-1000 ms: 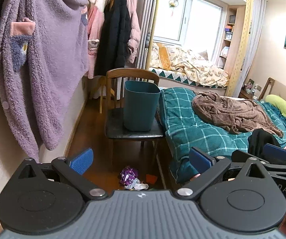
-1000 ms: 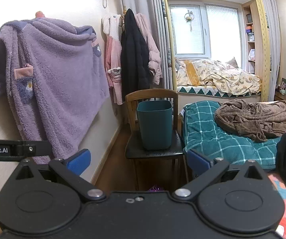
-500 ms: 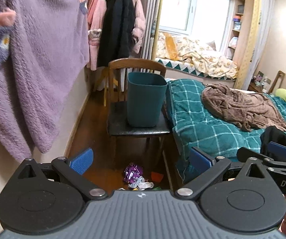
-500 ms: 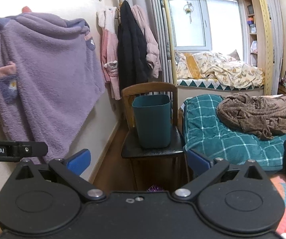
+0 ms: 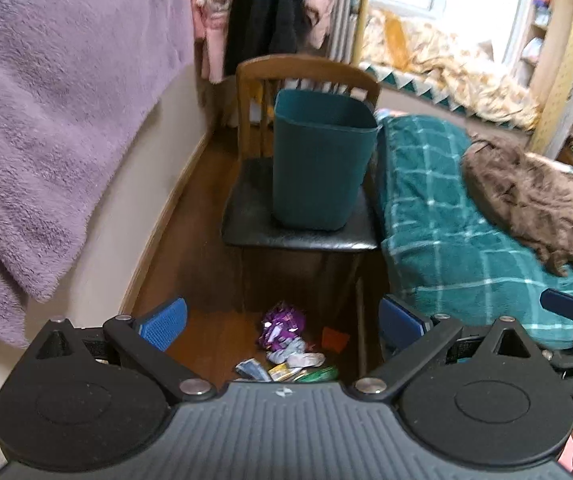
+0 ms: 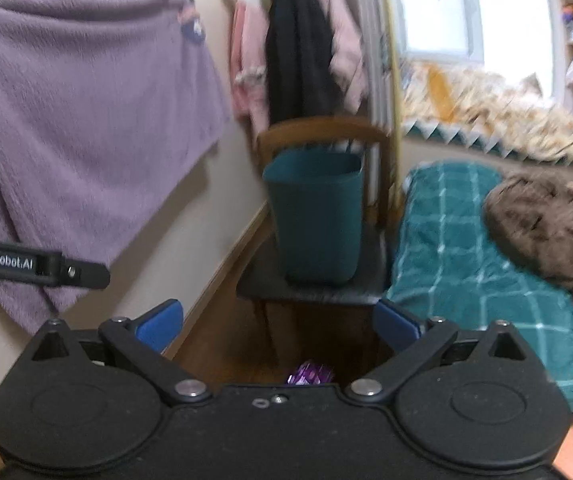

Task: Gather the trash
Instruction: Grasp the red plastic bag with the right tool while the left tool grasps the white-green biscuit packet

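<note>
Crumpled wrappers, a purple foil one [image 5: 280, 330] among them, lie heaped on the brown wooden floor [image 5: 210, 336], the heap's long axis running 12 to 6 o'clock. Above it the left gripper [image 5: 282, 322] and right gripper [image 6: 278, 326] hang spread wide, holding nothing. At 12 o'clock beyond, a teal plastic bin [image 5: 320, 168] stands upright on a black-seated wooden chair [image 5: 250, 224].

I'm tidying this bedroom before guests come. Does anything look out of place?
Yes. The teal plastic bin stands on the black seat of the wooden chair instead of the floor, while crumpled wrappers, including a purple foil one, lie scattered on the wooden floor beneath the chair.
</note>
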Action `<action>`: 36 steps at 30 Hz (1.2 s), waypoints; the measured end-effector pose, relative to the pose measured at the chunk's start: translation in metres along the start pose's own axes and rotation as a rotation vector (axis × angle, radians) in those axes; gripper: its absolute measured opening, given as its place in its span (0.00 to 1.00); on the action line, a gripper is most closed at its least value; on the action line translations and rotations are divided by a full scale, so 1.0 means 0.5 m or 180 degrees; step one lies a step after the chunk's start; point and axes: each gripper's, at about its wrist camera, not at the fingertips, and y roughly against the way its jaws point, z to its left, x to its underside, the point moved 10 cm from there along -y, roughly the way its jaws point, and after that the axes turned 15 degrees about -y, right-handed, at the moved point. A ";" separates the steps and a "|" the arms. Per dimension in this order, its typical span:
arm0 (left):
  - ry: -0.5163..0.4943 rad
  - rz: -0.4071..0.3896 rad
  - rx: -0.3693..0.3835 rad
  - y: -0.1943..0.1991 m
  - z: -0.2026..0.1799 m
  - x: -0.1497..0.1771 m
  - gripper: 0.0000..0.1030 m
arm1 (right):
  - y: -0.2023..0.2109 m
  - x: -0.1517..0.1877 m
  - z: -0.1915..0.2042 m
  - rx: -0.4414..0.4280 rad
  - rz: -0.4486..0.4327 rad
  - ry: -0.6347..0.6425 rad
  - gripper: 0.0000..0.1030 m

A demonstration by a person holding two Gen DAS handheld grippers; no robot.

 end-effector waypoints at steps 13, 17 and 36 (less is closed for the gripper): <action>0.0079 0.1143 0.0236 -0.428 0.014 0.152 1.00 | -0.297 0.192 -0.104 0.0029 0.1031 0.0186 0.93; 0.0047 0.1496 0.0394 -0.602 0.018 0.254 1.00 | -0.400 0.305 -0.129 0.0142 0.1243 0.0190 0.92; 0.2037 0.2857 0.0502 -1.251 -0.022 0.746 1.00 | -0.839 0.926 -0.275 0.0355 0.2436 0.0609 0.79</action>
